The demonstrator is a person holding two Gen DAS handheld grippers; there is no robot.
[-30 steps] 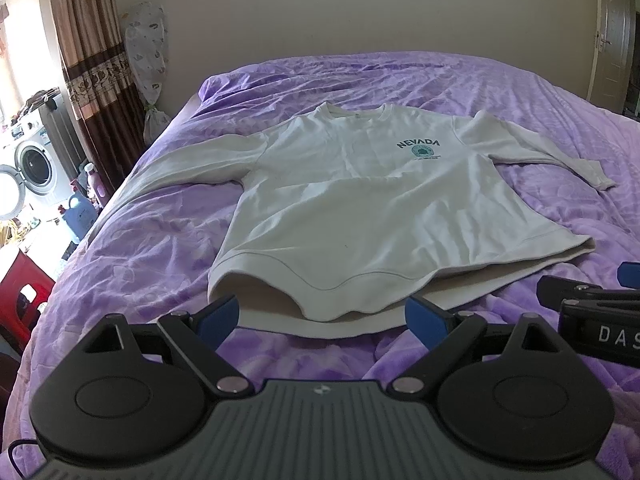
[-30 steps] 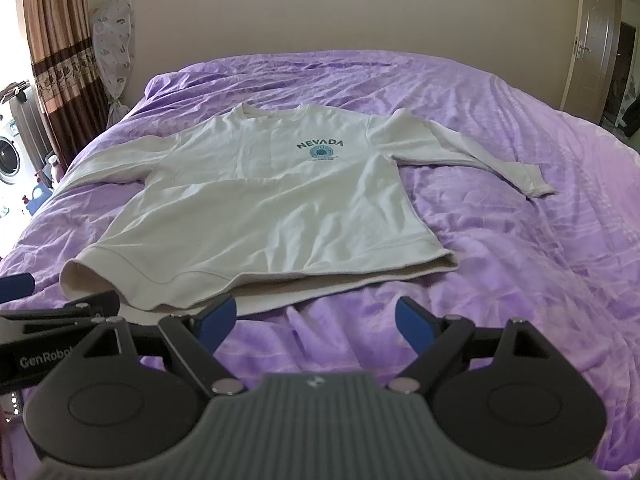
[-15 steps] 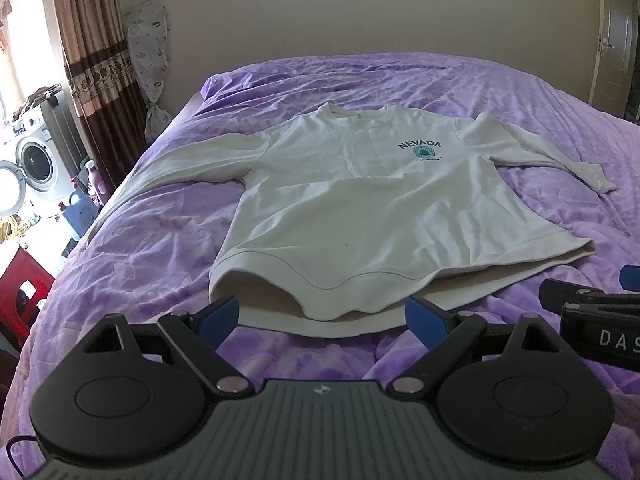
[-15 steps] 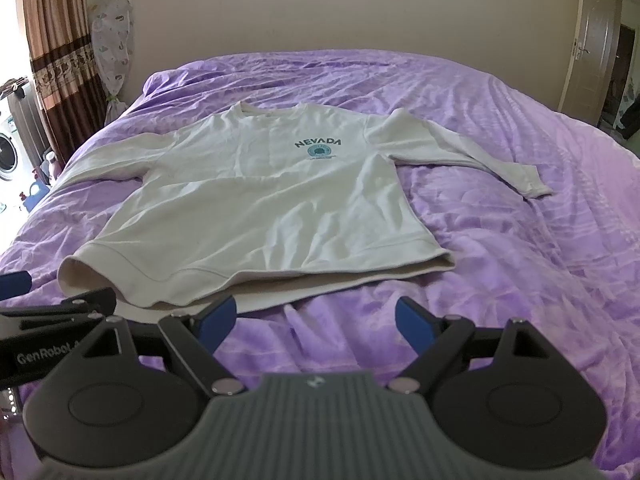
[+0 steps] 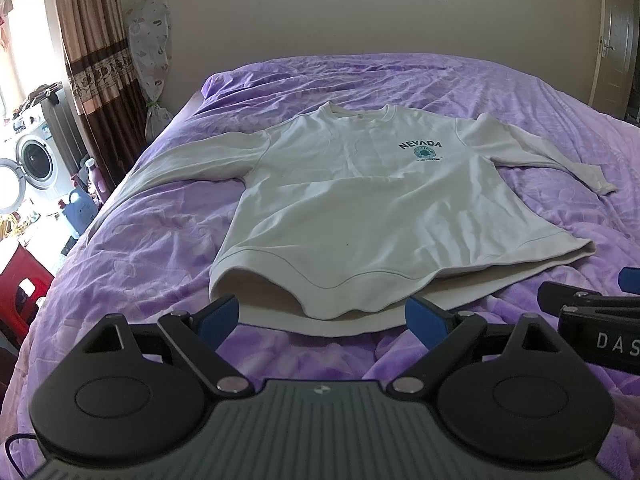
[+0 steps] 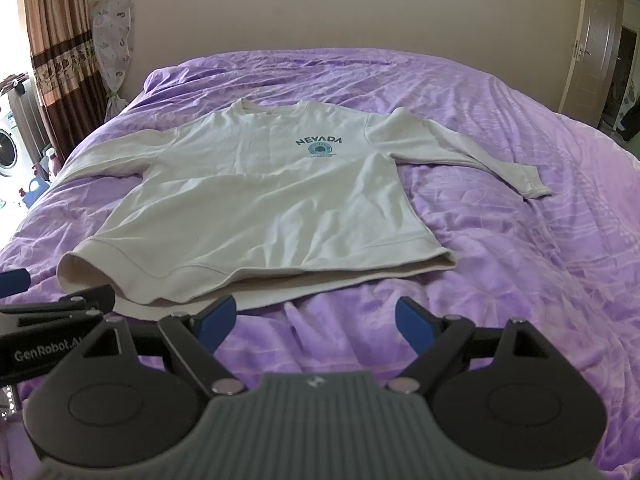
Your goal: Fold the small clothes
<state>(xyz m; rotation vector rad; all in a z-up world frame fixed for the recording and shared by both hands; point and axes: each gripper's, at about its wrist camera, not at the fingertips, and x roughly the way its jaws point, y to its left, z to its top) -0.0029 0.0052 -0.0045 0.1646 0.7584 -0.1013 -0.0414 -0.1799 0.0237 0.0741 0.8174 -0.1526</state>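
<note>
**Sweatshirt flat on bed, hem toward both grippers, nothing gripped**

Left wrist view: left gripper (image 5: pixel 322 314) has its jaws spread wide and empty, held just short of the hem. The cream sweatshirt (image 5: pixel 360 208) lies face up on the purple bed (image 5: pixel 160 248), long axis running away from the camera, collar at the far end. The jaws line up with the hem's left half; the hem's left corner (image 5: pixel 218 286) is nearest. Left sleeve (image 5: pixel 180 164) reaches out toward the bed's left edge.

Right wrist view: right gripper (image 6: pixel 316 318) is likewise wide open and empty. The sweatshirt's hem lies ahead and mostly to its left; the hem's right corner (image 6: pixel 446 262) is ahead and slightly right. Right sleeve (image 6: pixel 480 156) angles away to the right.

Judgement: each gripper is nearer its own hem corner, so a two-handed start looks likely.
</note>
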